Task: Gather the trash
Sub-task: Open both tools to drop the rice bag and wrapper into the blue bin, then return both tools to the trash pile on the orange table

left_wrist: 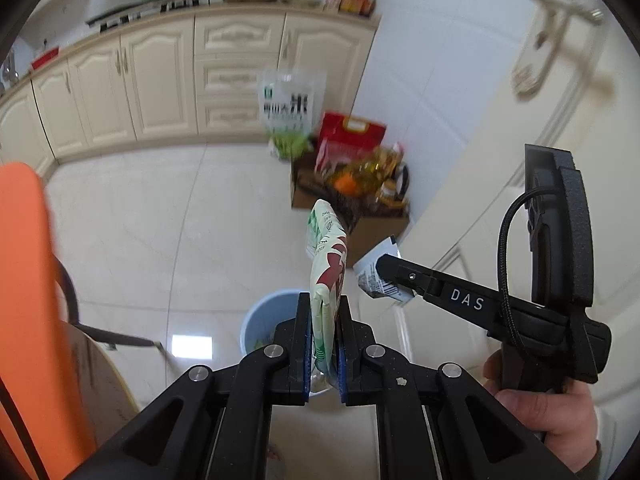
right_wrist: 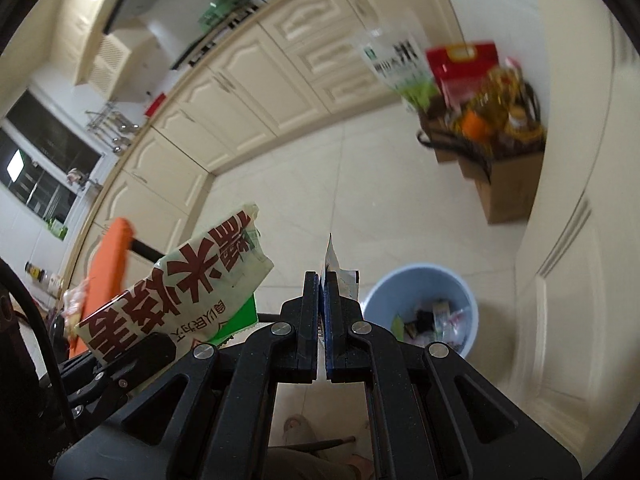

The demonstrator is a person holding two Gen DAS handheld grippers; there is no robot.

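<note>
My left gripper point(left_wrist: 325, 308) is shut on a pale green snack packet point(left_wrist: 326, 256) with red characters, which sticks up edge-on between the pads. That packet point(right_wrist: 180, 292) shows flat at the left of the right wrist view. My right gripper point(right_wrist: 322, 284) is shut on a small white wrapper point(right_wrist: 334, 266). In the left wrist view the right gripper point(left_wrist: 386, 266) comes in from the right with the white wrapper point(left_wrist: 374, 276) in its tips. A light blue bin point(right_wrist: 424, 280) with several pieces of trash inside stands on the floor below both grippers; its rim point(left_wrist: 260, 308) shows behind the left fingers.
A cardboard box point(left_wrist: 352, 204) with oil bottles and red and green bags stands against the white wall. Cream cabinets point(left_wrist: 160, 80) run along the back. An orange chair back point(left_wrist: 28, 300) is at the left. A cream door point(left_wrist: 540, 160) is at the right. A person's hand point(left_wrist: 548, 404) holds the right gripper.
</note>
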